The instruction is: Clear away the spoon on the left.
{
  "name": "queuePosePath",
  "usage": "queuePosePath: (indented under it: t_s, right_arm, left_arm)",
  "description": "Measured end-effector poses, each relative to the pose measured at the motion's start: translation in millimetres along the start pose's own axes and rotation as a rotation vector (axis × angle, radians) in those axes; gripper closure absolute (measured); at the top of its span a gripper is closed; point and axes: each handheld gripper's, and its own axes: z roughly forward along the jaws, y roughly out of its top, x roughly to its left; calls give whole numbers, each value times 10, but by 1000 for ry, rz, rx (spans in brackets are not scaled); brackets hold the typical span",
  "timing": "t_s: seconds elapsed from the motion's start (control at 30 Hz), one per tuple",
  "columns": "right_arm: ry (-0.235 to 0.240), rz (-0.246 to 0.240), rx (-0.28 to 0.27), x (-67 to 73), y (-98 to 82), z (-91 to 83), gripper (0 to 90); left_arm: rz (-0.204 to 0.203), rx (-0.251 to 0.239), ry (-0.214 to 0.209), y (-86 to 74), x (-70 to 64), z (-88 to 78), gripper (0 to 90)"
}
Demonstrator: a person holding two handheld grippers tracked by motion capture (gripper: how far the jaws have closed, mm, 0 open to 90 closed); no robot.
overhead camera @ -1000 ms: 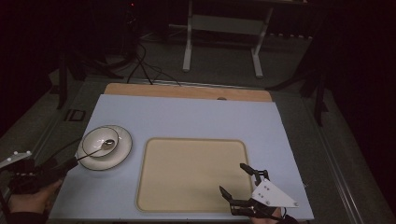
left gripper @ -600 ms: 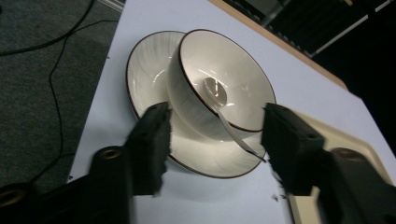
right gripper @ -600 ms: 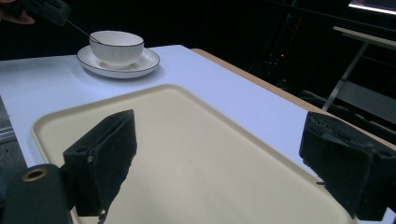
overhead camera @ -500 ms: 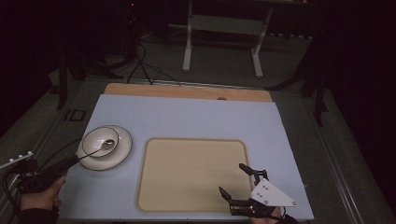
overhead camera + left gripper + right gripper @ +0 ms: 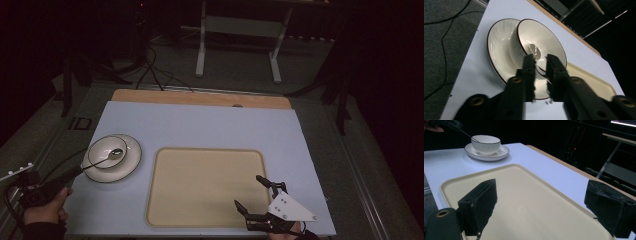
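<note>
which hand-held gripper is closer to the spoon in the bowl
Left. The left hand-held gripper has its jaws around the handle of the spoon at the bowl. The right hand-held gripper hovers open over the tray, well away.

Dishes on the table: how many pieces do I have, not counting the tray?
3: a bowl sitting on a saucer at the left, and a spoon resting in the bowl, handle toward the left gripper.

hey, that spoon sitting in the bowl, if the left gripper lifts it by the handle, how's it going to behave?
The spoon looks like thin metal, so probably stiff and light. Its narrow, shiny handle may slip or pivot between the left gripper pads, whose jaws have just been closing around it. Its head rests inside the bowl, so dragging it sideways could nudge that bowl on its saucer.
</note>
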Motion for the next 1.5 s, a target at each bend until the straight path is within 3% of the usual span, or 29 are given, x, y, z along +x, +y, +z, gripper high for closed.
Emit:
queuePosePath:
  t_s: [0.43,0.53,0.97,1.27,1.5]
  right_arm:
    - [12,-4,-22,6,10,-21,111]
    - [11,2,-25,-3,10,-27,111]
    - [-5,-1,-14,-21,4,-31,111]
    - [-3,12,-16,-39,1,-39,111]
    - [-4,17,-19,-47,0,-41,111]
  left_arm:
    - [3,-10,7,-13,14,-10,843]
    - [39,-3,10,-11,12,-11,851]
    - [58,-13,35,10,-3,-51,893]
    - [100,-49,39,138,-52,-192,895]
    - [138,-41,37,231,-123,-275,896]
